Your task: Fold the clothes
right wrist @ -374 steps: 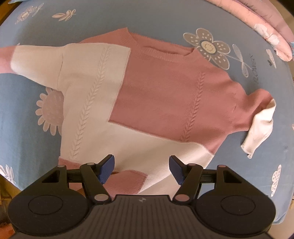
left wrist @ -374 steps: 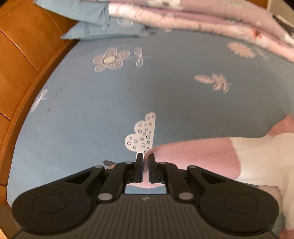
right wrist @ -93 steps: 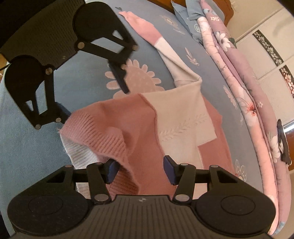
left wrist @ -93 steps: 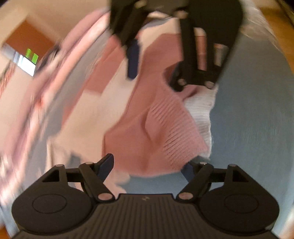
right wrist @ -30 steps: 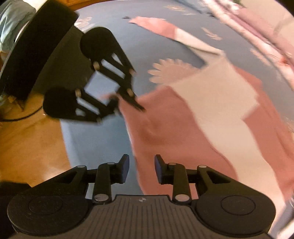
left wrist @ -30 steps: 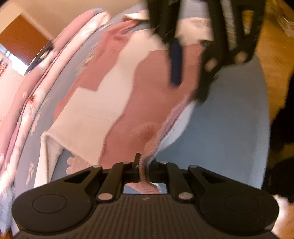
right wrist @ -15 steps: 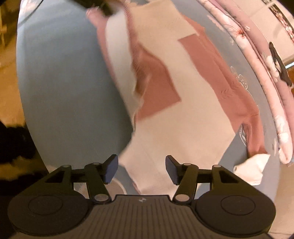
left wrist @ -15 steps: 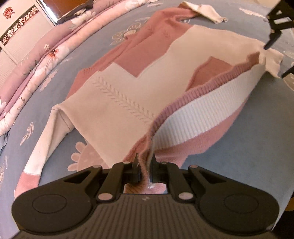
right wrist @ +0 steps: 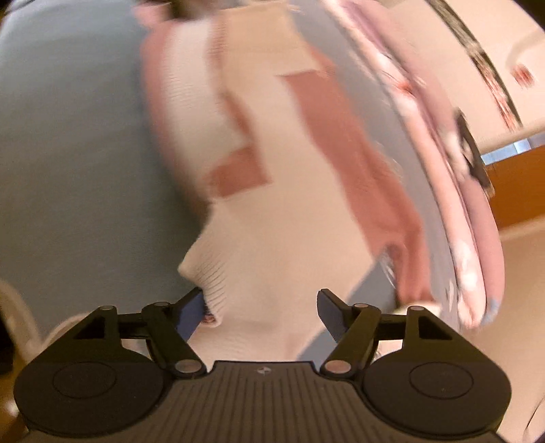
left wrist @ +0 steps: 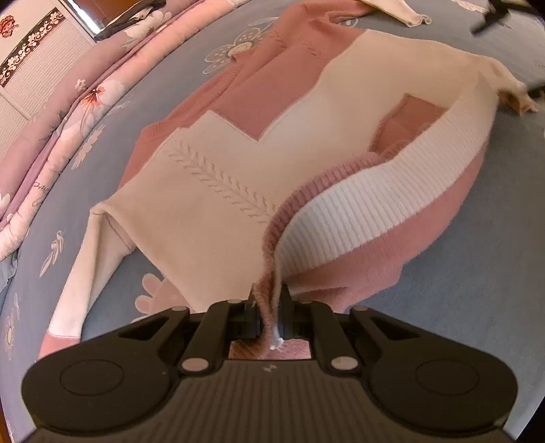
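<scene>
Sweater point(left wrist: 218, 204) hem is pinched in my left gripper point(left wrist: 269, 306): jaws pressed together on the ribbed pink-and-white edge, a bit of knit poking out behind them. From that pinch the hem point(left wrist: 374, 191) rises and arcs away ahead and to the right of the jaws, lifted off the bed point(left wrist: 477, 272), so I see the inside of the ribbing. Rest of the sweater lies flat on the blue flowered sheet ahead of the jaws, cable-knit stripe point(left wrist: 224, 177) running away front-left. One white sleeve point(left wrist: 92, 265) trails off to the left of the jaws, its pink cuff near the gripper body. Pink floral quilt point(left wrist: 68, 98) is bunched along the far left edge of the bed.

Right gripper point(right wrist: 260, 310): jaws spread wide, closed on nothing. Frame is motion-blurred. A white ribbed corner of the sweater point(right wrist: 211, 272) sits right at the left finger point(right wrist: 190, 313), and white knit fills the gap between the two fingers; I cannot tell whether the cloth touches the pads. Sweater body stretches away ahead of these jaws, with the quilt point(right wrist: 477, 238) off to their right.

A dark blurred bit of the right gripper point(left wrist: 494, 15) shows at the far top right in the left view, beyond the lifted hem.
</scene>
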Motion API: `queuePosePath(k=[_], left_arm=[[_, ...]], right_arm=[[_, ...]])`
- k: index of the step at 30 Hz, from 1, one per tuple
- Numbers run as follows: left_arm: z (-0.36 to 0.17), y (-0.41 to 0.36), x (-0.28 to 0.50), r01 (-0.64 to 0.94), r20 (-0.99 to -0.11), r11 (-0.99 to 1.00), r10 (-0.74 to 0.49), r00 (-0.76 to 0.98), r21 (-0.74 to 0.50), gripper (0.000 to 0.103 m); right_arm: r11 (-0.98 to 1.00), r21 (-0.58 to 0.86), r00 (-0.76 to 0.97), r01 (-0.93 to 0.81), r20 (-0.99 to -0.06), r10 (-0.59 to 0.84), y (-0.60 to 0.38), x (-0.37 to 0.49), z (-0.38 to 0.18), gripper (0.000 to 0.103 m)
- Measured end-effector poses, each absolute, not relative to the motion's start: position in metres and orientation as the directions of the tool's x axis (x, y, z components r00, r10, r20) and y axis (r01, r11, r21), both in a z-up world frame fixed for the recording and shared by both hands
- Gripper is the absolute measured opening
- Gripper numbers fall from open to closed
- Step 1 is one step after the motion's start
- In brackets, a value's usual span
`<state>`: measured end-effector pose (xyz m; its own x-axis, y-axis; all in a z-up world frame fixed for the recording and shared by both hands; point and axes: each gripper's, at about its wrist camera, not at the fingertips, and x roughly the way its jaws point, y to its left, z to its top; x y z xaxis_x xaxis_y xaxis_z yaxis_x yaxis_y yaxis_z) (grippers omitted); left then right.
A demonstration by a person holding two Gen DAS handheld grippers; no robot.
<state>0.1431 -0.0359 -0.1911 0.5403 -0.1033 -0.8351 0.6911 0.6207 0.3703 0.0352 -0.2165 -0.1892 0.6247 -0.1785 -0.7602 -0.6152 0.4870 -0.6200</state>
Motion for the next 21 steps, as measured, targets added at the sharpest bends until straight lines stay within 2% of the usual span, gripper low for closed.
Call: queuePosePath(k=[11,13,18,21], left_arm=[[-0.191,-0.038,0.144,0.697,-0.838,0.613,-0.1,0.536,0.372,0.009],[-0.191,-0.039,0.144,0.697,-0.839,0.613,-0.1,0.535,0.372,0.009],[-0.191,-0.039,0.146,0.698,-0.842,0.617,-0.102,0.529,0.364,0.009],[-0.191,-0.038,0.145,0.699,-0.842,0.615,-0.104,0.53,0.365,0.009]], right_arm=[[0.612,-0.646,0.597,-0.456,-0.732,-0.329,-0.268,0.094,-0.175,0.075],[0.624,-0.626,0.596,-0.468,-0.745,-0.3,-0.269,0.091,-0.167,0.075],[0.628,-0.474,0.533,-0.617,-0.839,-0.109,-0.237,0.06,-0.16,0.075],[0.625,-0.489,0.534,-0.609,-0.835,-0.134,-0.232,0.059,-0.174,0.075]])
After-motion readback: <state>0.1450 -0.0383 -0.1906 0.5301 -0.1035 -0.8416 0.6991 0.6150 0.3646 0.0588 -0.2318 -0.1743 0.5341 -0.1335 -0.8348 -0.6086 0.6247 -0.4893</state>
